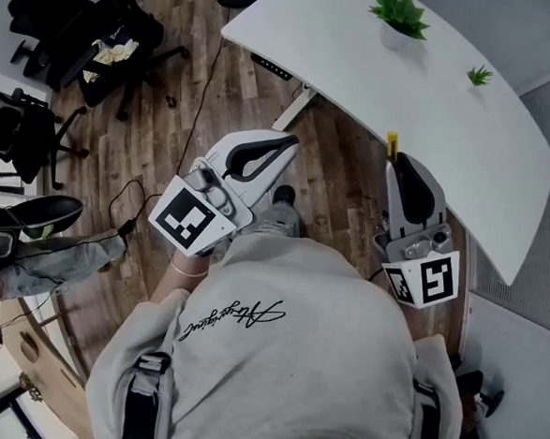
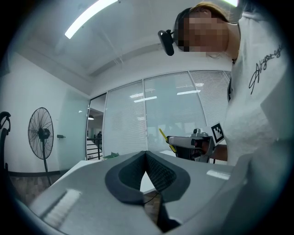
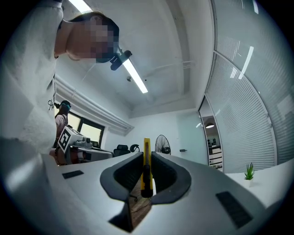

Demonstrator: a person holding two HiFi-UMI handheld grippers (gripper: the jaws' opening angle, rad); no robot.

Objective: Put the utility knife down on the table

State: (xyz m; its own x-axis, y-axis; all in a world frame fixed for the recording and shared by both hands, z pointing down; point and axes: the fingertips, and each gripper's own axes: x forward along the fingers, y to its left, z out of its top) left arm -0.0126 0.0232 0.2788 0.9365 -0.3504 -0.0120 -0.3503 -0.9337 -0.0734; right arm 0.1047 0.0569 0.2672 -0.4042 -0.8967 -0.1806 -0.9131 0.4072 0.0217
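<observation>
Ahead of you, past the wood floor [image 1: 172, 75], stands the white desk [image 1: 433, 112]: long, with a curved near edge, mostly bare, two small plants [image 1: 400, 16] toward the far side.

Left claw [image 1: 288, 142]: held out front, about level, short of the desk edge. Its tips are pinched together on nothing.

Right claw [image 1: 398, 162]: roughly level, nose a touch raised. In the head view it sits right at the desk's near edge. It is clenched on the utility knife [image 3: 146, 167].

Knife: slim yellow body, standing on edge between the pads, one end poking past the tips.
- Judge it light, rigid, smooth plastic, so it may pivot or slide if you slacken early.
- The hold sits mid-body, which looks sound.
- Blade out or in: can't tell.
- Expect it to tip flat once freed, so get low over the desk first.
</observation>
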